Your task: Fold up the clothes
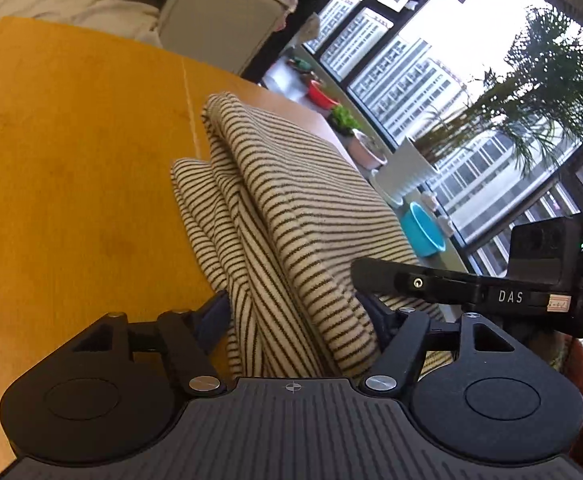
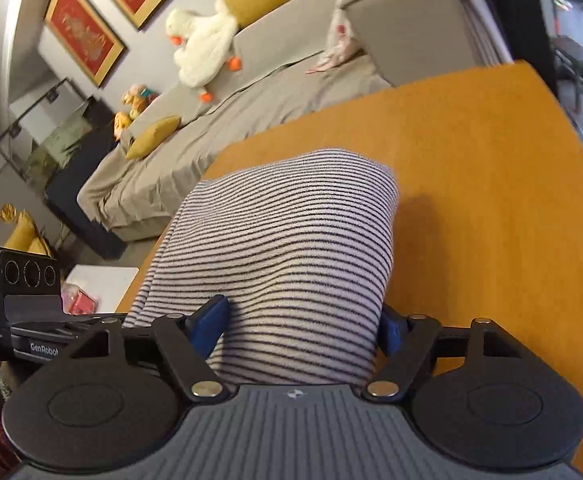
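Observation:
A cream garment with dark stripes (image 1: 291, 200) lies folded in several layers on the orange table (image 1: 71, 160). My left gripper (image 1: 293, 320) is open wide, and the near end of the fold fills the gap between its blue pads (image 1: 215, 316). In the right wrist view the same striped garment (image 2: 291, 240) bulges up between the fingers of my right gripper (image 2: 303, 328), which is also open wide, with blue pads (image 2: 211, 322) at the cloth's two sides. Both grippers hold station at the near edge of the garment, side by side.
The orange table (image 2: 491, 160) is bare to the right of the garment. A grey sofa (image 2: 251, 120) with a white plush duck (image 2: 203, 48) stands behind it. Large windows (image 1: 471, 100), a potted palm (image 1: 531, 100) and a blue bowl (image 1: 425, 232) are at the far side.

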Motion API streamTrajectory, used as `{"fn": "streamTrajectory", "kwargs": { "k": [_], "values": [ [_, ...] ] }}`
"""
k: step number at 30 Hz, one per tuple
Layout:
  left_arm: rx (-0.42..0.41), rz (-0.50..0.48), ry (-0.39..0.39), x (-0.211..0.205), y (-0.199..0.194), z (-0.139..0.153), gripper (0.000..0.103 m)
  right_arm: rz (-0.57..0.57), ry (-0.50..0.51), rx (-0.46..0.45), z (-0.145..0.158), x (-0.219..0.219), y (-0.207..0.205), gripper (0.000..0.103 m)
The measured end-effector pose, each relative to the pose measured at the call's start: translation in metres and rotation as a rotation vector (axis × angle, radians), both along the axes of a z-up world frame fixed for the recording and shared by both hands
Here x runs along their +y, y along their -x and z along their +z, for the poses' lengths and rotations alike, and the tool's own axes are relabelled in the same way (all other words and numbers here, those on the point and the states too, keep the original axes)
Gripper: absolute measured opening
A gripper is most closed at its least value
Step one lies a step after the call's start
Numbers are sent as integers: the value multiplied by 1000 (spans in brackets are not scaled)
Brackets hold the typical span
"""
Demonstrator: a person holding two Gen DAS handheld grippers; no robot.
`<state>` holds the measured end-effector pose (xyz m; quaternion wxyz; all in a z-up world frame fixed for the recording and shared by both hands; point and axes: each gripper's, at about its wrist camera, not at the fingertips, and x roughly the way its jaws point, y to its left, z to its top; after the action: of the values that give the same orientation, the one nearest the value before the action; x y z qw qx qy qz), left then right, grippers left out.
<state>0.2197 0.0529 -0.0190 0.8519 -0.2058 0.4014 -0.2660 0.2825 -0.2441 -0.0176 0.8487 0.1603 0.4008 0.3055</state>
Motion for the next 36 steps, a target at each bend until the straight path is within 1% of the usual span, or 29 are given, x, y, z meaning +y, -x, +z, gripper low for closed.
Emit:
{"fn": "streamTrajectory", "kwargs": {
  "k": [4,6,8,10,14,16,18,20,21,23,25,28,30,31,32,33,34,35,36],
  "values": [
    [-29,75,-32,39,-28,3,73,48,15,-23,1,40,-47,75],
    [-43,119,-61,58,-42,6,74,64,12,-38,1,65,-74,75],
    [-53,160,-83,77,-55,9,74,76,4,-51,-1,82,-89,75],
    [-51,195,-87,93,-67,10,74,88,-3,-65,-3,99,-105,75],
    [-53,223,-74,108,-79,11,74,113,-18,-91,-6,133,-136,75],
    [-56,222,-61,110,-79,10,76,118,-21,-96,-8,136,-140,77],
    [-66,217,-60,107,-82,11,77,116,-18,-101,-10,134,-141,80],
    [-80,211,-64,105,-83,14,77,107,-6,-108,-8,131,-139,84],
    [-89,208,-68,106,-80,17,75,94,2,-107,-6,128,-137,85],
    [-153,217,-84,109,-68,31,75,72,-4,-105,-2,116,-125,86],
    [-242,231,-95,114,-59,51,75,62,-22,-93,0,106,-113,88],
    [-339,212,-58,114,-64,76,77,80,-43,-56,-7,102,-99,88],
    [-315,155,-8,112,-84,74,78,91,-6,-86,-3,109,-92,88],
    [-297,124,18,112,-95,72,78,97,13,-101,-1,113,-89,82],
    [-240,110,58,114,-109,64,77,102,32,-117,0,117,-86,77],
    [-176,125,86,118,-122,53,72,108,51,-132,2,120,-83,68],
    [-150,151,86,122,-129,45,71,123,63,-199,15,122,-78,61],
    [-135,178,79,126,-134,38,70,138,74,-267,29,124,-72,60],
    [-128,195,82,131,-137,32,64,154,99,-312,36,127,-69,60]
  ]
}}
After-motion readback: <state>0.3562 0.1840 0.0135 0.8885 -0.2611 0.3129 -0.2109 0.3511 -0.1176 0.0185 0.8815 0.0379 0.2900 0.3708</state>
